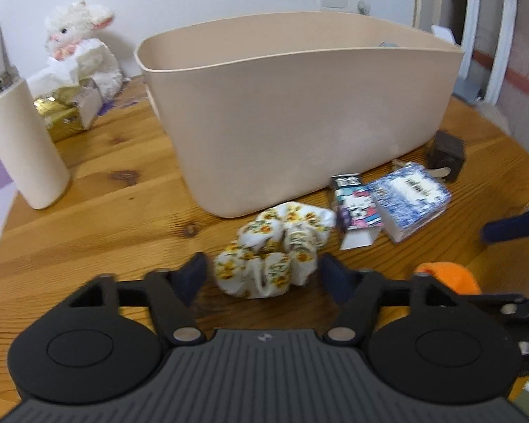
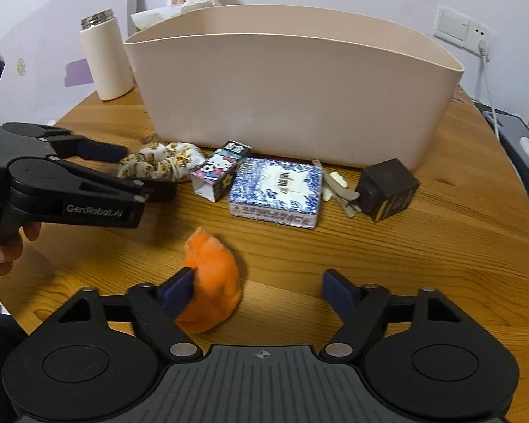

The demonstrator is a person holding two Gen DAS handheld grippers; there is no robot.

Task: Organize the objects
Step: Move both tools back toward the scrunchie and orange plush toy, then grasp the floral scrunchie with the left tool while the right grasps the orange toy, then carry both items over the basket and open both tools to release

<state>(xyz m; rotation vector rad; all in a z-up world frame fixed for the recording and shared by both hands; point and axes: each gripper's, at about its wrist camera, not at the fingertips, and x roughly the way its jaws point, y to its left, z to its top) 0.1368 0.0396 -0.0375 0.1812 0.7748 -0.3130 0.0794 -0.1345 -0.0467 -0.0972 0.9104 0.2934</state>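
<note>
Wooden table (image 2: 423, 246), round-edged, bearing all items.

Beige plastic bin (image 2: 292, 98): stood upright at the far centre of the table; contents not visible.

Floral scrunchie (image 1: 275, 250): lay on the table just near the bin's front wall, left of the boxes. Left gripper (image 1: 262, 275): fingers wide apart, one on either side of the scrunchie, not closed on it; whether they touched it could not be told.

Orange plush piece (image 2: 211, 282): lay on the near part of the table. Right gripper (image 2: 261, 290): fingers wide apart, its left finger against the plush, its right finger well clear, nothing clamped.

Cartoon-printed small box (image 2: 220, 171): lay on its side beside the scrunchie.

Blue-and-white patterned box (image 2: 277, 190): lay flat, just right of the small box.

Dark cube (image 2: 388, 188): rightmost, near the bin's right corner, with small pale pieces (image 2: 336, 185) between it and the patterned box.

Cream flask (image 2: 104, 58): upright, left of the bin.

White plush lamb (image 1: 81, 46): far left, behind the bin.
</note>
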